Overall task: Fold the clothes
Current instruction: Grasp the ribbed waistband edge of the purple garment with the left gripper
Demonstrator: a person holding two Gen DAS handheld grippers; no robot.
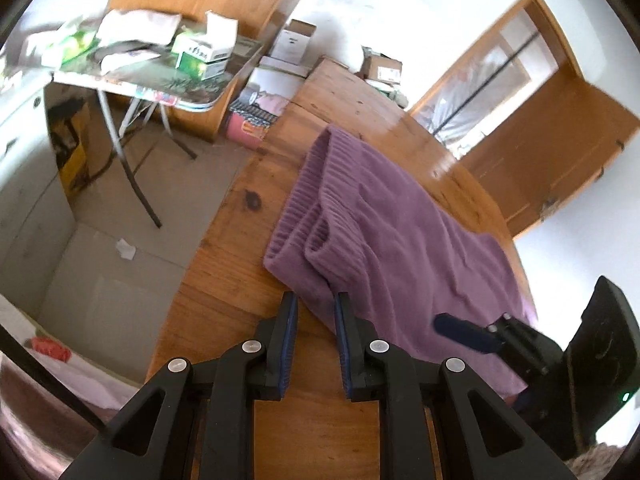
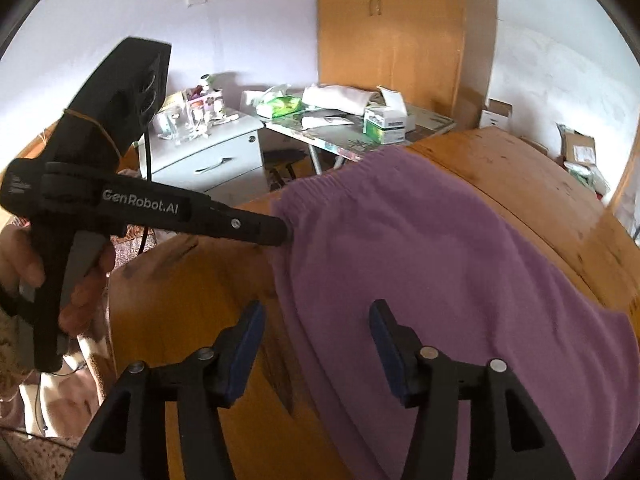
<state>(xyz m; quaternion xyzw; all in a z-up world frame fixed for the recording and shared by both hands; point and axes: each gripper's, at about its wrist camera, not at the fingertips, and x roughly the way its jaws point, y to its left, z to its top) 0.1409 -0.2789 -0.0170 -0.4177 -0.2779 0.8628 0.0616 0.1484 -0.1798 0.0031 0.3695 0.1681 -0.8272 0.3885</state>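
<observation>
Spanning wooden table (image 1: 224,264): purple sweater (image 1: 400,240).

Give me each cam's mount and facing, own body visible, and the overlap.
Left wrist: on the left tool, looking down along it at the purple sweater on the wooden table; right tool at lower right.
Right wrist: on the right tool, jaws wide apart over the sweater's edge; left tool at the sweater's edge and a hand at left.
Shared: sweater, table, cluttered folding table.

Close wrist views, shared sweater (image 1: 400,236)
</observation>
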